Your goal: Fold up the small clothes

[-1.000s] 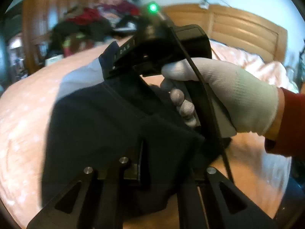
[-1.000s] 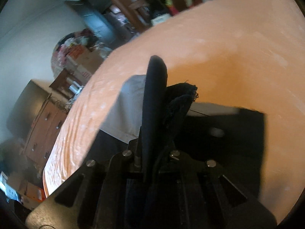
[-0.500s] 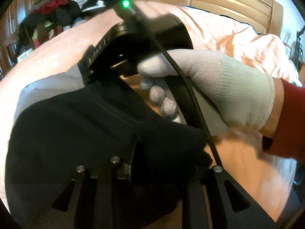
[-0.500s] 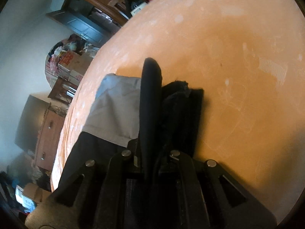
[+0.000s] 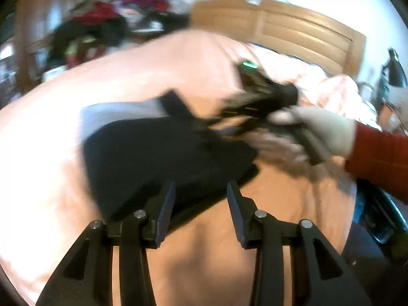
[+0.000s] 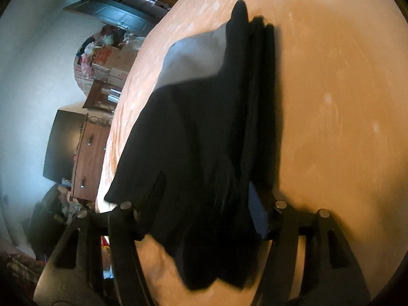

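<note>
Left gripper (image 5: 201, 204) was recorded spread wide, nothing between its fingers. Just beyond its tips lay the near edge of the folded black fabric garment with a grey panel (image 5: 163, 158), flat on the peach-coloured bed cover (image 5: 229, 255).

Right gripper (image 6: 204, 219) was also seen spread apart. In the right wrist view the garment filled the gap between the fingers and hid the left one. Whether any fabric was pinched could not be told; with fingers that far apart, no grip was judged likely.

The garment's long axis was noted running away from the right gripper, straight along its fingers, grey panel (image 6: 193, 58) at the far end. From the left gripper the same axis was seen crosswise, left to right. Both grippers were judged about equally near.

Further off, the right gripper body, held in a white-gloved hand (image 5: 321, 132), was heavily blurred. A wooden headboard (image 5: 293, 33) was noted behind.
</note>
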`<state>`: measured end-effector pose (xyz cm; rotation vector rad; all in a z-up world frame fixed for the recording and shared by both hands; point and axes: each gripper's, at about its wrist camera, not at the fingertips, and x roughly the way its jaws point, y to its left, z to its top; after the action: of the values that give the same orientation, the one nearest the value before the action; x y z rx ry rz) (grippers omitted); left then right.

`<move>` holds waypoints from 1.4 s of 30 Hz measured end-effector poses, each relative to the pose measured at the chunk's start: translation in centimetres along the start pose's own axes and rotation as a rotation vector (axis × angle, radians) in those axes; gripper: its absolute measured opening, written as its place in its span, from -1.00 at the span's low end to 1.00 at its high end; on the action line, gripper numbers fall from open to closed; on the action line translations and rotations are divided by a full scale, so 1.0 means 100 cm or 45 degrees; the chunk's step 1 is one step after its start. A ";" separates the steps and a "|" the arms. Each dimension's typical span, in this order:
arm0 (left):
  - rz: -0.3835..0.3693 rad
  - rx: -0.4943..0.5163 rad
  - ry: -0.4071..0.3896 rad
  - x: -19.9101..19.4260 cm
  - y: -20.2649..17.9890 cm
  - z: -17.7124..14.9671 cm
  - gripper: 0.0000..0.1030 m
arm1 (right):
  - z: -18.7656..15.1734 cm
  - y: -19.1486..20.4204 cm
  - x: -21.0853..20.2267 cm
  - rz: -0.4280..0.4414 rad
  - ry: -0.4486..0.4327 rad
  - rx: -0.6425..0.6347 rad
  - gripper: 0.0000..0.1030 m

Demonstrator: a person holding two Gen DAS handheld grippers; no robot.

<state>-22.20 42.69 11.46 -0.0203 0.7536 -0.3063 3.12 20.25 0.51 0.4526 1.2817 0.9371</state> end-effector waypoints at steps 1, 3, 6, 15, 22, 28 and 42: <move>0.032 -0.036 -0.002 -0.008 0.011 -0.004 -0.15 | -0.006 0.002 -0.001 -0.001 0.000 0.004 0.27; 0.107 -0.127 -0.005 -0.023 0.036 -0.018 -0.15 | -0.013 0.001 -0.001 -0.006 0.002 0.008 0.27; 0.207 -0.193 0.024 -0.027 0.060 -0.035 -0.12 | -0.024 0.000 -0.003 0.008 -0.031 0.046 0.29; 0.151 -0.146 0.086 0.014 0.053 -0.045 -0.03 | -0.050 -0.018 -0.002 0.027 -0.093 0.117 -0.91; 0.264 -0.034 0.110 0.067 0.036 -0.021 -0.01 | -0.052 -0.015 -0.012 0.044 -0.148 0.094 -0.65; 0.268 -0.065 0.127 0.086 0.045 -0.018 0.04 | -0.052 -0.015 -0.006 0.042 -0.177 0.137 -0.79; 0.257 0.180 0.191 0.053 0.055 -0.040 -0.25 | -0.055 -0.044 -0.003 0.029 -0.181 0.139 -1.00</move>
<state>-19.80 46.79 4.23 0.2133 0.8741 -0.1691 -0.54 16.41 -4.11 0.6103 1.2036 0.8413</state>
